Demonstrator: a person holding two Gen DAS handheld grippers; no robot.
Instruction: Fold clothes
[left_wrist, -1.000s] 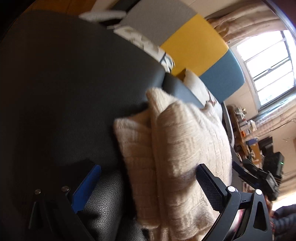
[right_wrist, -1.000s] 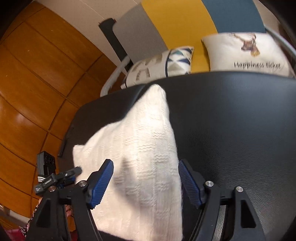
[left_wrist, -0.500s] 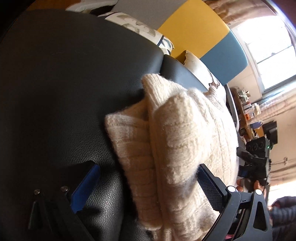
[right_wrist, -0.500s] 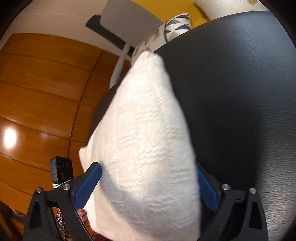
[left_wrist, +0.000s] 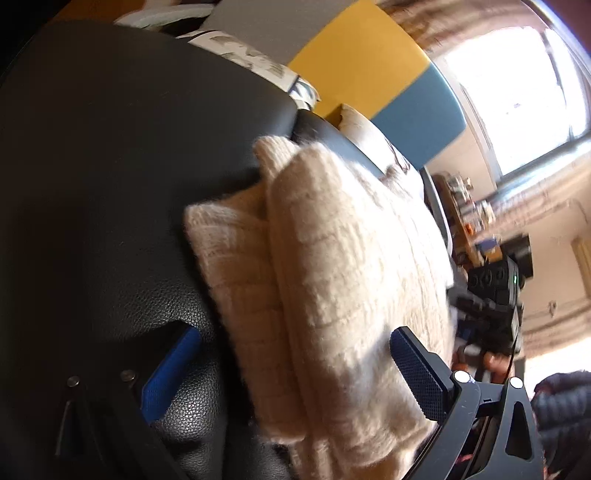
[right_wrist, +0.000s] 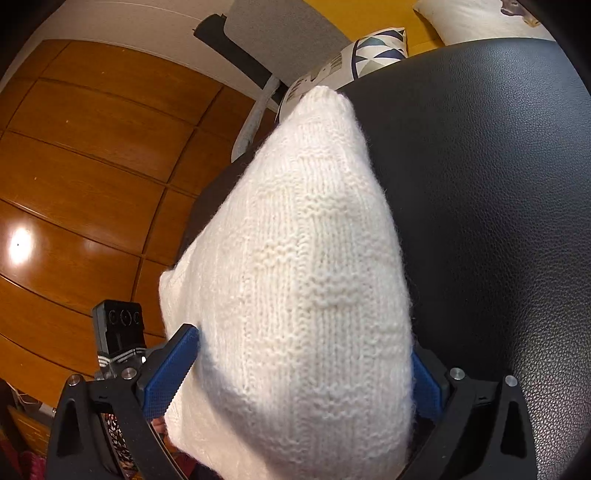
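A cream knitted sweater (left_wrist: 325, 280) lies folded in thick layers on a black leather surface (left_wrist: 110, 166). My left gripper (left_wrist: 291, 369) is open, its two fingers spread on either side of the sweater's near end. In the right wrist view the same sweater (right_wrist: 295, 277) rises in a tall white mound between the fingers of my right gripper (right_wrist: 295, 369), which is open wide, with both blue pads against the sweater's sides. The sweater's near edge is hidden below both views.
Patterned cushions (right_wrist: 354, 59) and a white printed cushion (right_wrist: 480, 18) sit behind the black surface (right_wrist: 498, 184), against grey, yellow and blue panels (left_wrist: 362, 62). A wooden wall (right_wrist: 92, 166) is at left. A bright window (left_wrist: 517, 92) and cluttered shelves are at right.
My right gripper has moved forward and spread around the sweater, which now fills the space between its fingers. The left gripper has stayed open around the folded end, shifting only slightly.
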